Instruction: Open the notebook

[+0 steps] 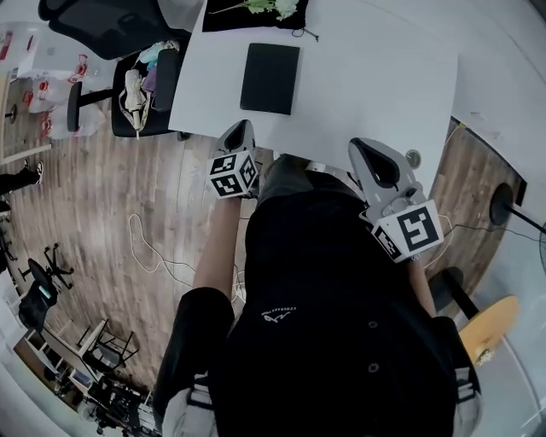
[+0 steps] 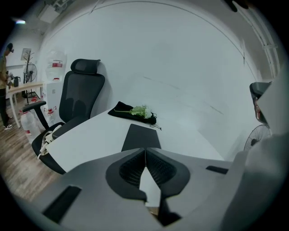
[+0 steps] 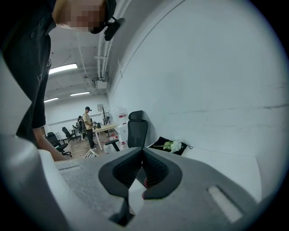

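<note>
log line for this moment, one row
stage: pre-contact | notebook: closed, flat on table | left claw: shut, empty, short of notebook | right claw: shut, empty

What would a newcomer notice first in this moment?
A closed black notebook lies in the middle of the white table, with a flower sprig on a black cloth at the far edge. The left gripper and right gripper hover at the near edge, jaws together and empty.

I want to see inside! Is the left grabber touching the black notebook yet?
Apart. The head view shows bare white table between the left gripper and the closed notebook.
</note>
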The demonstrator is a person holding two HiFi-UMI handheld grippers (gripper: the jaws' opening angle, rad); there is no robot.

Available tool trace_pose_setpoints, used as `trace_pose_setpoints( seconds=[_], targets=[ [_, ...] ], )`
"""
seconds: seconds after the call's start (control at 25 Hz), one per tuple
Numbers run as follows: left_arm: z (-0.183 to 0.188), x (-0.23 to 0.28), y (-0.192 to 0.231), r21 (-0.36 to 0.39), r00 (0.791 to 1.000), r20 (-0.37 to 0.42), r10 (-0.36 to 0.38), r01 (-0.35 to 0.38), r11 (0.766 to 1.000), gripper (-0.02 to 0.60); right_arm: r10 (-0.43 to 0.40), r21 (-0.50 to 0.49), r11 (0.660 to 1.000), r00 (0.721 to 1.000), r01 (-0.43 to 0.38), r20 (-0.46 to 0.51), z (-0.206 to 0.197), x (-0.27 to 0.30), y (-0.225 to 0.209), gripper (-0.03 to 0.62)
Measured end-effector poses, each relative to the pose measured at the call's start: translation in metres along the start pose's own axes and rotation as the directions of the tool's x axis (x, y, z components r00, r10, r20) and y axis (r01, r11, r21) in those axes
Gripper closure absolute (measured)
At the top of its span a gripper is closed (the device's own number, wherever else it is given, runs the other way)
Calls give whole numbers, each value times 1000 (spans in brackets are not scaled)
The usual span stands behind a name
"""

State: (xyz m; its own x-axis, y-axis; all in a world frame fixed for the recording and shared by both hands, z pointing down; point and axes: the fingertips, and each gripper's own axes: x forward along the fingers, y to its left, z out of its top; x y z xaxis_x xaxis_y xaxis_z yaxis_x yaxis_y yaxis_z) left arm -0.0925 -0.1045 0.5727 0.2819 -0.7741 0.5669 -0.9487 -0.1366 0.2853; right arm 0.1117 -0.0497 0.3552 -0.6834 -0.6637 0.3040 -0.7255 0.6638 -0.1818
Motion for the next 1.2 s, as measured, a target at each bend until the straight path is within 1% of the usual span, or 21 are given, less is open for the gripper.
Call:
trace_pose_setpoints(
  seconds=[0.16, 0.32, 0.48, 0.56, 0.72, 0.84, 0.88, 0.92, 0.96, 1.04, 1.16, 1.2],
  targets=[
    [-7, 14, 11, -6, 999, -50, -11, 11, 1000, 572, -54, -1, 999, 998, 54, -20, 2, 10, -2, 589],
    [-10, 30, 19, -17, 995, -91, -31, 30, 999, 571, -79, -7, 997, 996, 79, -45, 4, 25, -3, 589],
    [-12, 43, 34, -29, 991, -129, -32, 29, 999, 571, -106, -32, 994, 992, 104, -63, 9, 41, 1, 589],
    [-14, 50, 41, -40, 988, -148, -40, 34, 999, 571, -117, -27, 993, 991, 115, -66, 12, 49, 2, 589],
    [-21, 63, 52, -65, 979, -187, -79, 68, 996, 571, -133, -2, 991, 989, 133, -71, 11, 66, 5, 589],
    [-22, 71, 63, -89, 976, -200, -92, 75, 993, 566, -146, -9, 989, 987, 145, -68, 13, 80, 8, 589],
    [-22, 73, 65, -99, 974, -204, -99, 80, 992, 553, -149, -17, 989, 986, 149, -71, 13, 85, 9, 589],
    [-22, 76, 67, -112, 971, -210, -110, 87, 990, 492, -153, -24, 988, 985, 151, -79, 12, 89, 10, 589],
    [-23, 78, 69, -126, 968, -219, -123, 98, 987, 480, -156, -27, 988, 983, 154, -94, 11, 92, 12, 589],
    [-25, 83, 70, -143, 960, -238, -145, 113, 983, 479, -160, -22, 987, 981, 158, -106, 11, 99, 15, 589],
    [-29, 89, 71, -149, 951, -268, -157, 120, 982, 480, -177, 22, 984, 982, 179, -59, 24, 110, 20, 589],
    [-30, 91, 70, -154, 946, -280, -164, 125, 980, 479, -184, 29, 982, 981, 185, -56, 25, 112, 20, 589]
  ],
)
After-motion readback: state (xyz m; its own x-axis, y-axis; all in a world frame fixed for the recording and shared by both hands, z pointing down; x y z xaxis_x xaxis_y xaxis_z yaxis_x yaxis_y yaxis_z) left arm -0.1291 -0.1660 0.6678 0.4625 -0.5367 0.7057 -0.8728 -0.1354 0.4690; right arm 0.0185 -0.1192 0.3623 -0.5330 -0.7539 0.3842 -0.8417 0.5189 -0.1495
